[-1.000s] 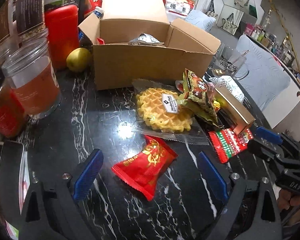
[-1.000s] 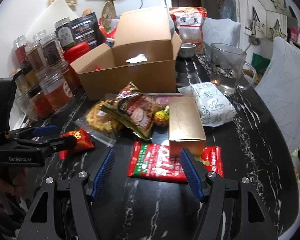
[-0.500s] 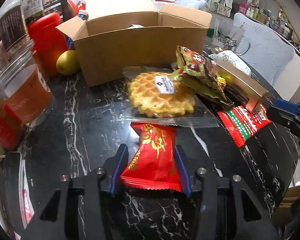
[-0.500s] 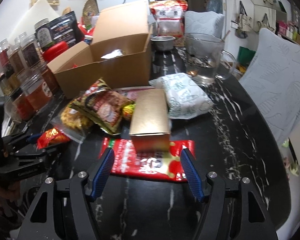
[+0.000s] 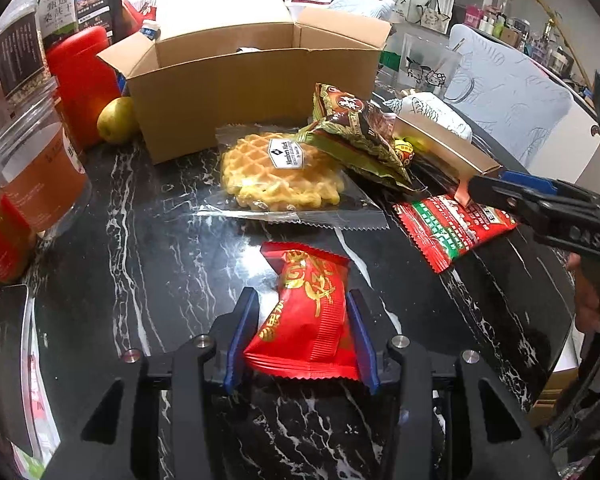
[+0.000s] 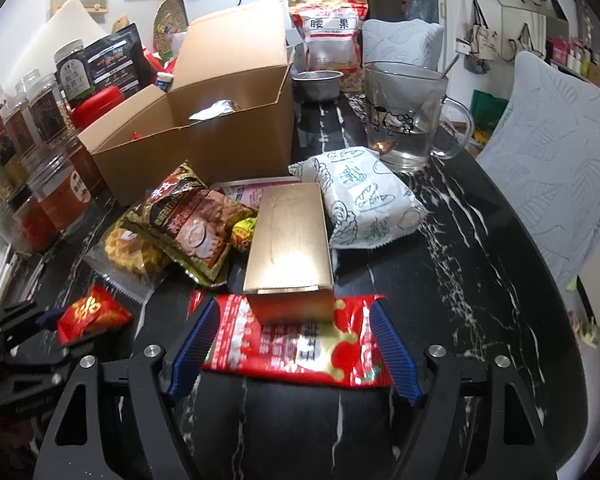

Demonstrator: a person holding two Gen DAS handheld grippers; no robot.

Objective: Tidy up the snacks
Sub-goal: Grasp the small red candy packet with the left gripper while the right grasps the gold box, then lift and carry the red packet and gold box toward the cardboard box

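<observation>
While the left gripper [image 5: 302, 336] pinches the red snack packet [image 5: 306, 320] at lower centre, our right gripper [image 6: 292, 344] straddles the red-green packet [image 6: 296, 344], jaws wide, unclosed. Next, we judge: carry to cardboard box [image 5: 256, 92], upper centre.

black marble table [image 5: 148, 248], white veins | red snack packet [image 5: 306, 320], gold lettering | flat packet [image 6: 296, 350] red, green and white | gold box [image 6: 290, 248] | brown cardboard box [image 5: 256, 92] | yellow waffle [image 5: 276, 176], grid pattern | blue finger pads [image 6: 392, 352]
</observation>
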